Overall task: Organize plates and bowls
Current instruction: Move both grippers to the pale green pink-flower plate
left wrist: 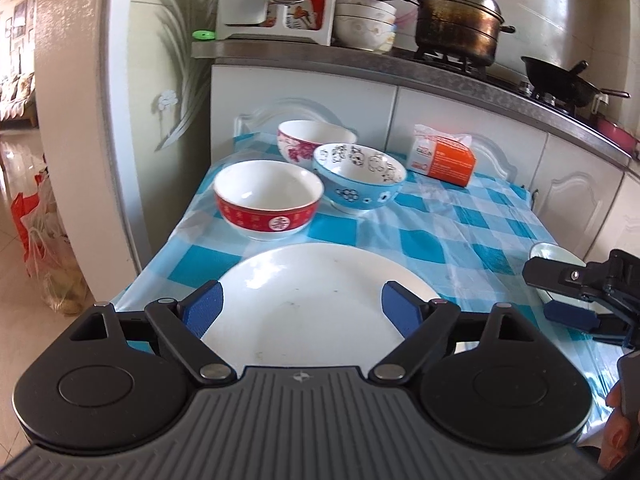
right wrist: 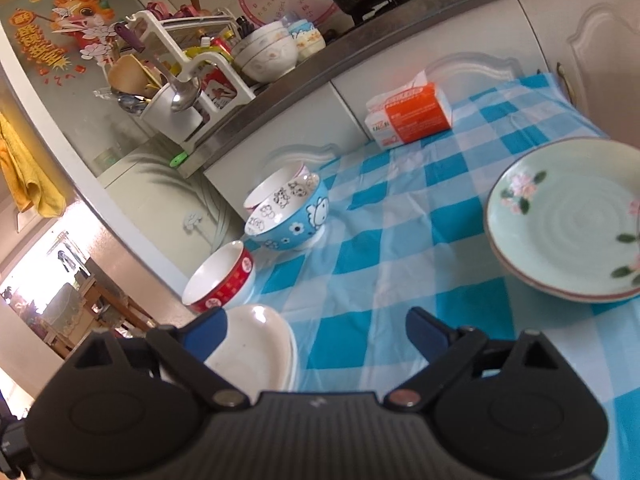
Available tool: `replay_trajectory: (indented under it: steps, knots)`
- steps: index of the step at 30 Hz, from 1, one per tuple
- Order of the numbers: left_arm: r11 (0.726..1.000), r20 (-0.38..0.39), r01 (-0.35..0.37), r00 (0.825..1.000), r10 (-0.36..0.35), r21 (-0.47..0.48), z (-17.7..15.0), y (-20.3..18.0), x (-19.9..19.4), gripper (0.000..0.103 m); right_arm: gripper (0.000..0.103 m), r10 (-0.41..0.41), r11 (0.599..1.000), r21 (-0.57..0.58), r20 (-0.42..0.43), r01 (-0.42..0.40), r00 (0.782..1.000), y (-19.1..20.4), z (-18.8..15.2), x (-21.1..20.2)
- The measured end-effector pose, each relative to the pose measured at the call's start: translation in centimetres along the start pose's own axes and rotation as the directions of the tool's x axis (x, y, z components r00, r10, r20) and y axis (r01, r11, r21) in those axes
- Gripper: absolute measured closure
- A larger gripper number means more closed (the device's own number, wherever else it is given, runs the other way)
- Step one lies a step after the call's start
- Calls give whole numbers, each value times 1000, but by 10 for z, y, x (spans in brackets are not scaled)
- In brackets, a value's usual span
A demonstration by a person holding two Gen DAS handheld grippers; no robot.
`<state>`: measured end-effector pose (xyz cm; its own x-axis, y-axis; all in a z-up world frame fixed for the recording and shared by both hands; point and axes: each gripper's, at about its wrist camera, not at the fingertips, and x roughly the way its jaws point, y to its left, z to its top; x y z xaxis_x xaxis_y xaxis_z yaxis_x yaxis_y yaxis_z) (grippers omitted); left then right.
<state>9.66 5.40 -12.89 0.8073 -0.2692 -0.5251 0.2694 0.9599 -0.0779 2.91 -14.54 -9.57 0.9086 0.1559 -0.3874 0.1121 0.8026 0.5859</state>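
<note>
The checked tablecloth [right wrist: 400,240] lies bare through the middle, an open lane between the bowls on one side and the green plate [right wrist: 568,224] on the other. The red bowl [left wrist: 268,200], the blue bowl [left wrist: 360,176] and the pink-flowered bowl [left wrist: 312,140] crowd one corner; the blue one touches or nearly touches the pink one, so little room is left between them. The white plate [left wrist: 316,300] fills the near edge just beside the red bowl. An orange packet [left wrist: 444,156] stands at the back against the cabinet doors [left wrist: 460,120], which wall off the far side. The counter [left wrist: 400,64] overhangs above.
</note>
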Motion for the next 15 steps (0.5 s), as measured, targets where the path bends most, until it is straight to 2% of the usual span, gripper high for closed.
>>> replay_trajectory:
  steps: [15]
  knots:
    - [990, -29, 84, 996, -82, 112, -4, -51, 2, 0, 6, -91, 996, 25, 115, 88, 989, -43, 9, -44]
